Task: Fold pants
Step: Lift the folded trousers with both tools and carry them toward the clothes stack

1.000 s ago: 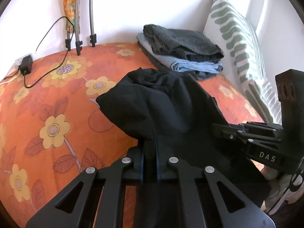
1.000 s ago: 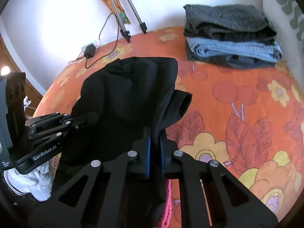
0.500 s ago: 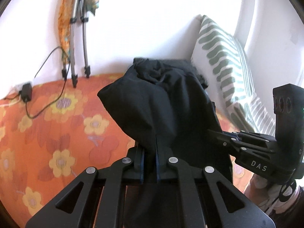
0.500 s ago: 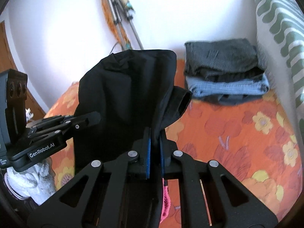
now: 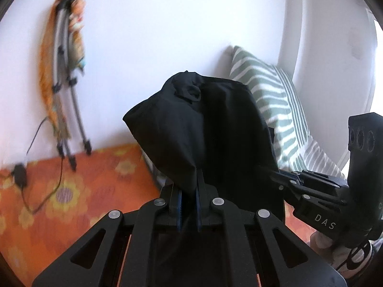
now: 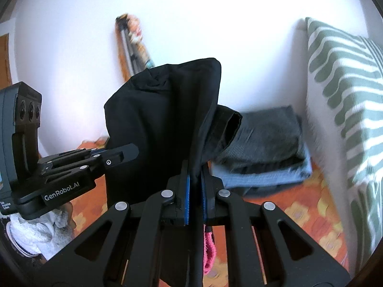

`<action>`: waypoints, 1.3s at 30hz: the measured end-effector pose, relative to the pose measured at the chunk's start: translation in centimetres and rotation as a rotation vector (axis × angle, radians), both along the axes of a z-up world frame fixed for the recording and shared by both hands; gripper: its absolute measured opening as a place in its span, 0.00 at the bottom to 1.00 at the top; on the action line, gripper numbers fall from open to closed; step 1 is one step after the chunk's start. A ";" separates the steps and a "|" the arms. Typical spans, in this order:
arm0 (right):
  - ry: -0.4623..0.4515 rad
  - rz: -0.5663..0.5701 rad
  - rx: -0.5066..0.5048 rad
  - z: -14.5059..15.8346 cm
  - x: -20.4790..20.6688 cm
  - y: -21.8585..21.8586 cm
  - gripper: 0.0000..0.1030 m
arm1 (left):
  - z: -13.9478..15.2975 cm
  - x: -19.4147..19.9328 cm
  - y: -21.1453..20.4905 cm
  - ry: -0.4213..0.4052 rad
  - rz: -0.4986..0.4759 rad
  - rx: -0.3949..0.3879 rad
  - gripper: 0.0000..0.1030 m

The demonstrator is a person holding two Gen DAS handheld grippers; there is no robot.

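The left gripper (image 5: 188,197) and the right gripper (image 6: 195,192) each clench a pinch of the black pants (image 5: 210,129), which hang bunched between them above the orange flowered bed (image 5: 71,196). At the bed's far edge by the wall lies a stack of folded clothes (image 6: 265,143), beside a green striped pillow (image 6: 344,110).

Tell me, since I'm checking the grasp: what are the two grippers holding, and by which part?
Both hold the black pants. The left gripper and right gripper each pinch a fold of fabric near its edge; which part of the garment cannot be told.
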State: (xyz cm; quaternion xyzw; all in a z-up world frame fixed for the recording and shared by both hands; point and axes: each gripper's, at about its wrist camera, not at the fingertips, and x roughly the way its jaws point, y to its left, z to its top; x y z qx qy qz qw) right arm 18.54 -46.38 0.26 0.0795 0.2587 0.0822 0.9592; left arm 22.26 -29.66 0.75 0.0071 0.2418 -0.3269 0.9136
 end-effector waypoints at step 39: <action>0.265 -0.314 -0.257 -7.7 24.7 -16.7 0.35 | -5.0 22.0 -11.0 0.012 0.134 0.164 0.11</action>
